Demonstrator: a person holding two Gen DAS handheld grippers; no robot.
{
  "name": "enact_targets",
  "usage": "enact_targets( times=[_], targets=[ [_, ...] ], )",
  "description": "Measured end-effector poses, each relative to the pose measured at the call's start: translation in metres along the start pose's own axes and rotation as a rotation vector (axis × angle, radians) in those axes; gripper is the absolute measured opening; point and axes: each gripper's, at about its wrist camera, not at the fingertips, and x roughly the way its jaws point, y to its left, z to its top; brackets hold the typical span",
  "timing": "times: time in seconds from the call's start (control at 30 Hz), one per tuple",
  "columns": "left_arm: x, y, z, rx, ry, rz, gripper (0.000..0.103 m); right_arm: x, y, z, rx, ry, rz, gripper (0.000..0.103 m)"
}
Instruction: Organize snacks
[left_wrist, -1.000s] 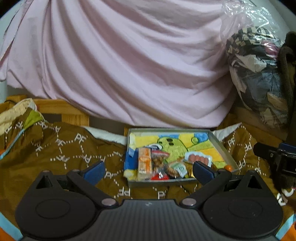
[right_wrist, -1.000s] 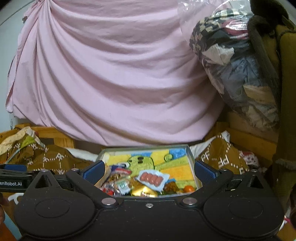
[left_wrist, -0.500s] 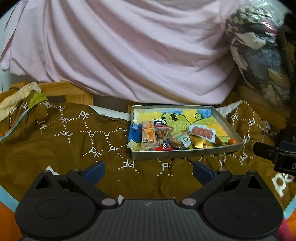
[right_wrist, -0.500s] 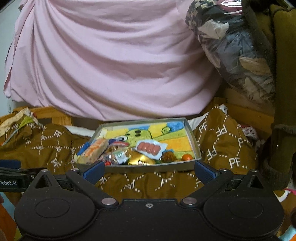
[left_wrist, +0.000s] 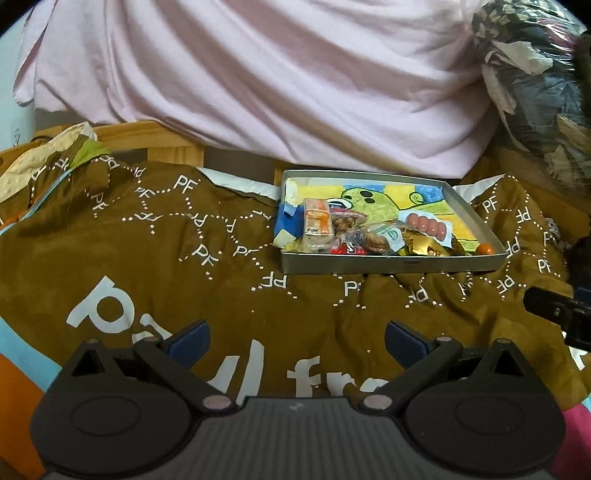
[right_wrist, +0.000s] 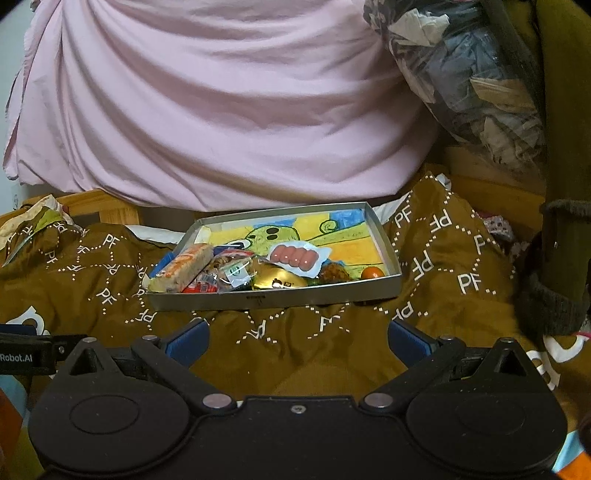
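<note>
From the left wrist, the left gripper (left_wrist: 295, 338) is seen spread wide, empty, above the brown blanket (left_wrist: 166, 258); the snack tray (left_wrist: 391, 263) lies at one o'clock.

From the right wrist, the right gripper (right_wrist: 298, 338) is likewise released; the tray (right_wrist: 273, 298), snacks (right_wrist: 240, 269) heaped near its front wall, sits at twelve.

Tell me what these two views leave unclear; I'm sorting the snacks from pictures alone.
- Snacks at the bottom of the pile: the sausage pack, orange bar and gold packet overlap them in both views.
- Wrapper print: too small to read.
- Tray near floor: its front wall hides it.
- Right hand-held gripper: cut off by the left view's edge.
- Bag contents: a crumpled jumble behind plastic.
</note>
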Motion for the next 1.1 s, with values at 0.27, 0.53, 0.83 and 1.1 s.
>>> enact_targets(
  times=[0.27,0.53,0.83,1.1],
  targets=[
    [0.0038,0.0005,-0.0021,-0.002,0.019,-0.009,0.103,0.0032,-0.0002,-0.0022,-0.004,0.008,0.006,0.102],
    [0.0043,-0.0018,-0.0033,0.007,0.018,-0.007,0.103,0.0035,-0.0021,-0.0032,0.001,0.012,0.005,0.102],
    [0.0036,-0.0023,-0.0034,0.007,0.013,-0.006,0.103,0.0033,-0.0012,-0.0036,0.001,0.016,0.011,0.102],
    [0.0032,-0.0015,-0.004,0.002,0.016,-0.001,0.103,0.0044,-0.002,-0.0043,0.005,0.024,0.014,0.102]
  ],
)
